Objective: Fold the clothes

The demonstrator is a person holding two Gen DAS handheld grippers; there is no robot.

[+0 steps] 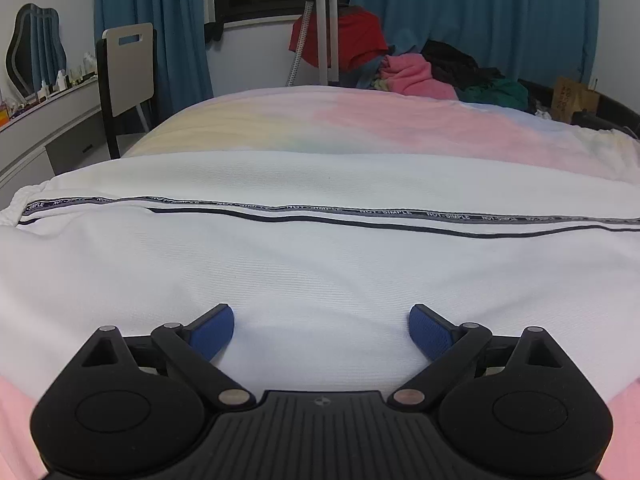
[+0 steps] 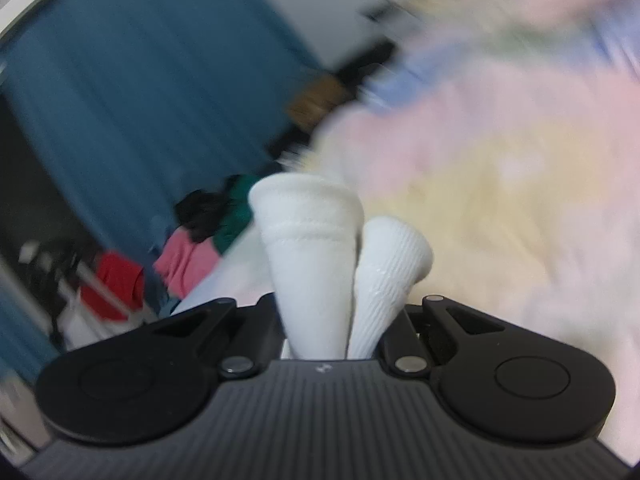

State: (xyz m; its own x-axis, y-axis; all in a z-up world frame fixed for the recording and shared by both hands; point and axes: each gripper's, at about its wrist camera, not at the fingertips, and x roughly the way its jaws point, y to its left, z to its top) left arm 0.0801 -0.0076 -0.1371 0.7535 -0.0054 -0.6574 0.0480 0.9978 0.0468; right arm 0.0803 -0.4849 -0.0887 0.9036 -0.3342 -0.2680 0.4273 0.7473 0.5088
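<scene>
The white ribbed knit garment with a lettered grey tape and a thin dark line along it (image 1: 320,264) lies spread flat across the bed, on the pastel bedcover of yellow, pink and blue patches (image 1: 360,120). The left gripper (image 1: 321,330) hovers low over the near part of this cloth, with its blue-padded tongs wide apart and holding nothing. The right gripper (image 2: 334,308) has its tongs closed on white fabric, two bunched folds of it (image 2: 308,240) standing up between them. The right view is blurred, so I cannot tell if this is an end of the same garment.

I judge that one end is being carried over to make a fold. To do it well, the free tongs should keep the flat part pressed down while the lifted end goes across, so that the edges meet and the tape stays straight.

I see no basket or box for clothes. The unsorted pile of red, pink, black and green clothes (image 1: 424,68) lies loose at the far edge of the bed.
</scene>
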